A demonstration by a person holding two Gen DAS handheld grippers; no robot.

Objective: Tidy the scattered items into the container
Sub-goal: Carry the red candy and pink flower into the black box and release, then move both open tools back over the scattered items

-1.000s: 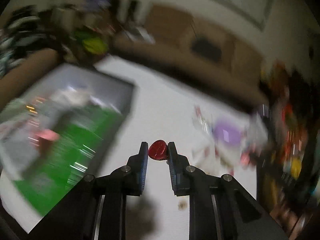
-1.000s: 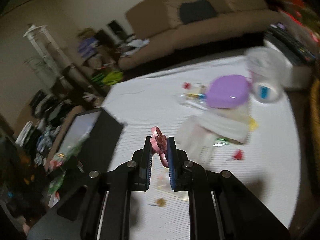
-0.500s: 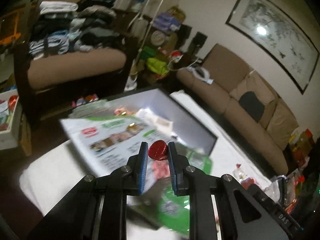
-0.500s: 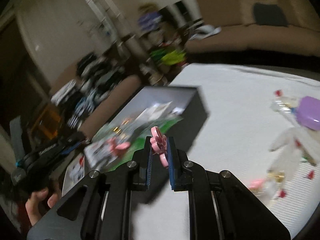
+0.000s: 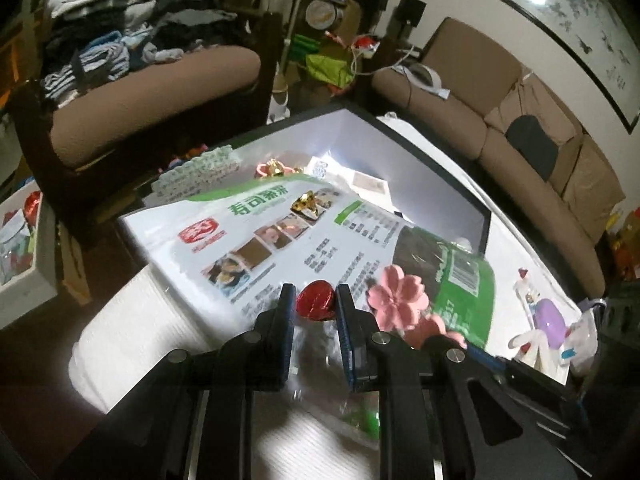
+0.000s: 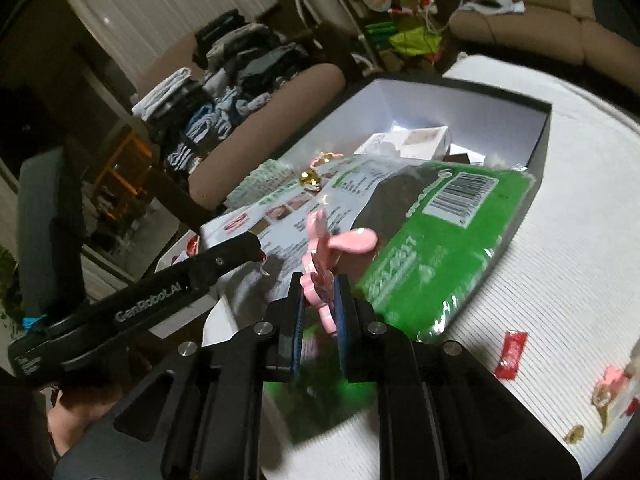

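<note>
Both grippers loaded over the black box (image 6: pixel 536 160)

We hold a red foil candy (image 5: pixel 316 302) pinched in the left gripper (image 5: pixel 316 320) fingers and a pink flower clip (image 6: pixel 320 276) pinched in the right gripper (image 6: pixel 318 312) fingers, its long axis pointing up and away. A green seaweed bag (image 6: pixel 444 240) overhangs the box's near rim, hiding most of the interior; white surface (image 6: pixel 560 272) lies open rightward.

A large green-and-white packet (image 5: pixel 304 236) covers most of the black box (image 6: pixel 536 152); only its far white corner beyond the packet lies open.
</note>
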